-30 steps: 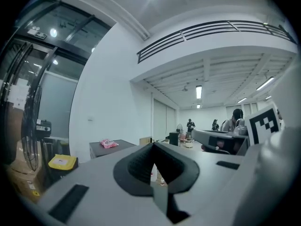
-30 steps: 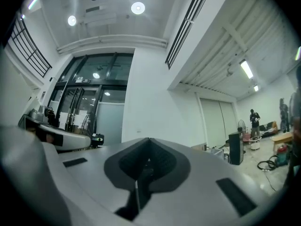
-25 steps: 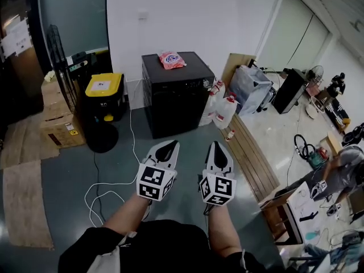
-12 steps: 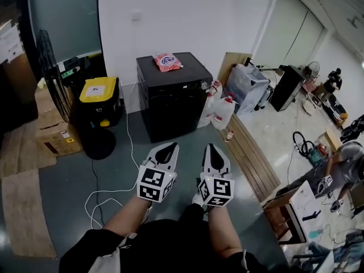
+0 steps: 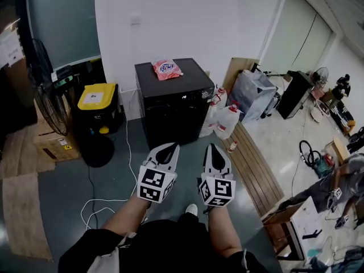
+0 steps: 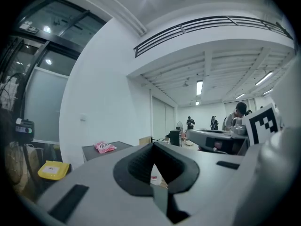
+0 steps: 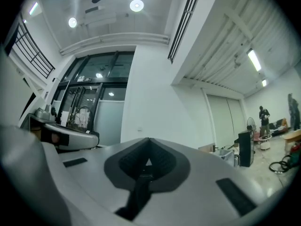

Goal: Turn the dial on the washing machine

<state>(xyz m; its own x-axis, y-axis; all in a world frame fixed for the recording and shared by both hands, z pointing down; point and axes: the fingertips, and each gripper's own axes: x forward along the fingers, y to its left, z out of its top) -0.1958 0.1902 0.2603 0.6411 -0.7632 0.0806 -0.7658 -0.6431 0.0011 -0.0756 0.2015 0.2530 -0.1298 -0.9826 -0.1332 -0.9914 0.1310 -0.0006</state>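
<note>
the washing machine was seen as a black box set against the white wall, well ahead of both grippers. a pink bag lay on top of the washing machine, white jugs stood just beside its right side, and a yellow-lidded box stood to its left. the dial could not be made out on the washing machine's dark front, where only a small pale mark near the top edge was visible.

the left gripper and the right gripper were held side by side, pointed toward the washing machine and well short of it. the jaws of both were pressed together with nothing between them.

the step in hand was judged to be the approach, with the task itself not yet begun. to do it well, the washing machine would need to be closed in on squarely, until its front panel could be read and the dial found. the jaws of one gripper would then have to be parted before contact and set evenly on either side of the dial. the turn would best be made about the dial's own axis, so that the pads would not slip off.
</note>
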